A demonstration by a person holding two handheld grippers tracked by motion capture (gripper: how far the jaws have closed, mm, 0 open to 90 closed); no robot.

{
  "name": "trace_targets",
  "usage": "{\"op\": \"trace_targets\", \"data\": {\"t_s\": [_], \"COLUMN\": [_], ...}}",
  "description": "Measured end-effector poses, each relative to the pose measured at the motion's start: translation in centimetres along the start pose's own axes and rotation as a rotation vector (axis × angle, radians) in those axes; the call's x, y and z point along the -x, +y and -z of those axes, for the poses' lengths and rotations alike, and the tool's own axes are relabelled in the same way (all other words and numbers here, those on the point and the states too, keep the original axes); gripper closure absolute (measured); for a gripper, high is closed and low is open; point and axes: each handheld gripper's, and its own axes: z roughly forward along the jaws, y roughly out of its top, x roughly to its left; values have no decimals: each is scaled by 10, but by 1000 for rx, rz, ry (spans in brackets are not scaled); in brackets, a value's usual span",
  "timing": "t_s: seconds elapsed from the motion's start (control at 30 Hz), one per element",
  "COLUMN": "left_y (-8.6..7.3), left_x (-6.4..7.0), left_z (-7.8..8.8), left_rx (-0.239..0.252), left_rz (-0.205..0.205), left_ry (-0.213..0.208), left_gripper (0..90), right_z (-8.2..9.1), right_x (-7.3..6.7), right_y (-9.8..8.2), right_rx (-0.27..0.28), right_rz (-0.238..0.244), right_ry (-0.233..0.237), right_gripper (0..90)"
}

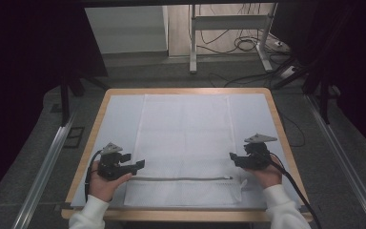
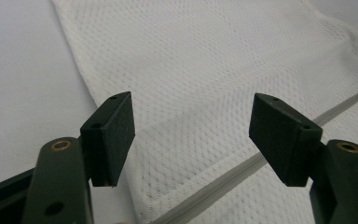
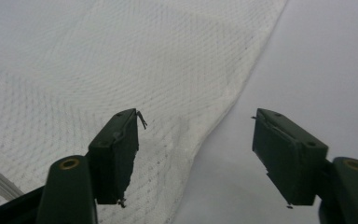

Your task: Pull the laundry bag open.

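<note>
High view: mesh laundry bag spread flat, both grippers released

High view coverage showed a white mesh laundry bag [image 1: 185,143] laid flat along the middle of the pale mat [image 1: 116,114] that covered the wooden tabletop [image 1: 97,121], reaching from near the far edge to the near edge. Its zipper [image 1: 181,179] was run crosswise close to the near edge, presumably kept toward the person for easy access. The left gripper [image 1: 140,164] was held at the bag's left side and the right gripper [image 1: 232,156] at its right side, a symmetric placement that was judged suited to spreading or smoothing the cloth.

Both pairs of jaws were seen standing wide apart, with nothing pinched between them; the mesh was merely overlooked by each in the gripper views.

No brand, label or legible writing was found on the bag, the mat or the grippers.
</note>
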Motion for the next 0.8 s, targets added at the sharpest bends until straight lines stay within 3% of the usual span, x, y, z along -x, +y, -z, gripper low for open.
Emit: {"op": "trace_targets", "data": {"t_s": [0.17,0.5,0.8], "left_y": [6,14,19], "left_x": [6,40,59], "left_z": [0,-17,-21], "left_rx": [2,-36,-39], "left_rz": [-3,-50,-60], "left_ry": [-21,-78,-119], "left_gripper": [329,326,340], "right_z": [0,10,10], "right_x": [6,9,9], "right_y": [-5,-15,-14], "right_rx": [2,7,6], "right_rz": [-20,-38,-42], "right_ry": [12,9,12], "right_gripper": [277,277,276]}}
